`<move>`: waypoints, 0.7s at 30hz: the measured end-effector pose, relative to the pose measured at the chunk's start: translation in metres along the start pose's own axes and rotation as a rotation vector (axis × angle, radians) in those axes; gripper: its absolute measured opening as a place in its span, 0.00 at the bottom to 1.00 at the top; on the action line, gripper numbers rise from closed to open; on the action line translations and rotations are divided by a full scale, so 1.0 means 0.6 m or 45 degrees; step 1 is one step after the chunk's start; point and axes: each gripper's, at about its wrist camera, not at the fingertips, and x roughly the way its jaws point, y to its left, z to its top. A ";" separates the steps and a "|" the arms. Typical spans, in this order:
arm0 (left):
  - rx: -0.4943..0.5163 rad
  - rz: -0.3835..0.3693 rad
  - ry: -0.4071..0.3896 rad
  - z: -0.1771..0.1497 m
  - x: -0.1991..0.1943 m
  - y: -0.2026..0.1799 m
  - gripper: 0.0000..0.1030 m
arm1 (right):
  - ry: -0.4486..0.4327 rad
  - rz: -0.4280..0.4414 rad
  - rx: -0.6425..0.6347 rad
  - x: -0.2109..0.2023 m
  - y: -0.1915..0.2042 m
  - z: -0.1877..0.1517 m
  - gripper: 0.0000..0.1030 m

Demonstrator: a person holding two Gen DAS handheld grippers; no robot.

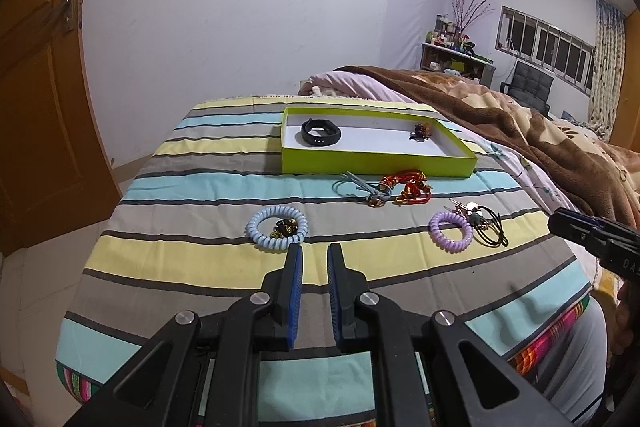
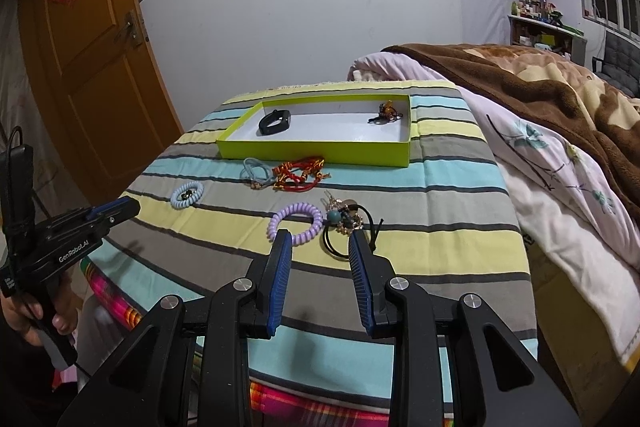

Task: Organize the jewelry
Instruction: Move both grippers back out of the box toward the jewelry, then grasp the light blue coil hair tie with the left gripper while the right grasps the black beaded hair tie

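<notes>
A lime-green tray (image 1: 376, 161) (image 2: 316, 149) lies on the striped cloth. It holds a black band (image 1: 321, 132) (image 2: 274, 121) and a small beaded charm (image 1: 421, 131) (image 2: 386, 112). In front of it lie a grey-blue hair tie (image 1: 356, 187) (image 2: 253, 171), a red cord bracelet (image 1: 408, 185) (image 2: 300, 174), a light blue coil tie (image 1: 277, 227) (image 2: 187, 195), a purple coil tie (image 1: 451, 230) (image 2: 296, 223) and a black elastic with beads (image 1: 489, 225) (image 2: 347, 227). My left gripper (image 1: 314, 251) is open and empty, just short of the blue coil. My right gripper (image 2: 320, 239) is open and empty, between the purple coil and the black elastic.
The striped cloth (image 1: 200, 267) covers a table whose front edge drops away below the grippers. A bed with a brown blanket (image 1: 540, 115) (image 2: 560, 87) runs along the right. An orange door (image 1: 36, 107) (image 2: 92, 67) stands at the left.
</notes>
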 end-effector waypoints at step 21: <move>-0.092 0.081 0.114 0.028 0.115 0.074 0.14 | 0.140 -0.080 0.070 0.100 -0.056 0.007 0.29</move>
